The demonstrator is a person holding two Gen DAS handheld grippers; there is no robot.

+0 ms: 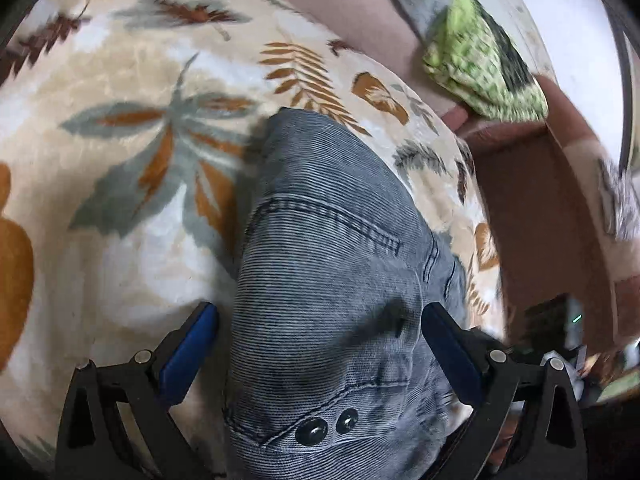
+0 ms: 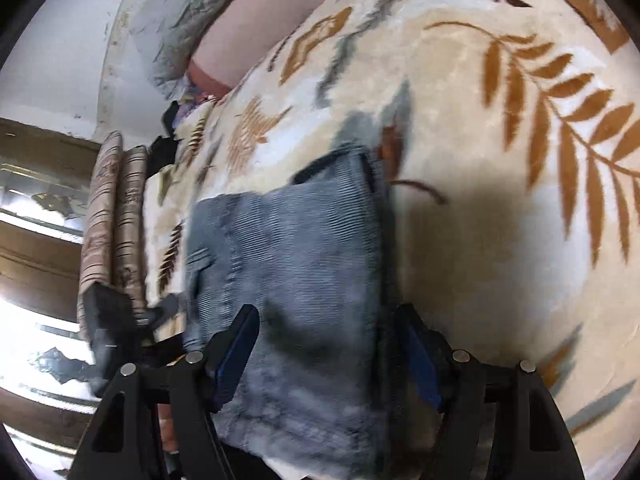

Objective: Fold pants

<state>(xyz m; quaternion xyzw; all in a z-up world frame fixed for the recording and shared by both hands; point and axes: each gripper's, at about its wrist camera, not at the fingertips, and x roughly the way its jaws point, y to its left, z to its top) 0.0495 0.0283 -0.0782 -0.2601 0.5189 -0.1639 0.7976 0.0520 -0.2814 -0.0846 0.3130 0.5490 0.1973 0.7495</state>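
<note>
The grey denim pants [image 1: 332,280] lie in a compact folded bundle on the leaf-patterned blanket [image 1: 132,184], their long axis running straight ahead from both grippers. The left gripper [image 1: 320,328] stands wide open astride the rivet-studded near end, blue pads clear of the cloth. The right gripper [image 2: 326,340] is likewise spread, gripping nothing; its right pad hangs at the bundle's edge (contact unclear). Neither hand looks closer; a green cloth [image 1: 480,60] lies well apart.
</note>
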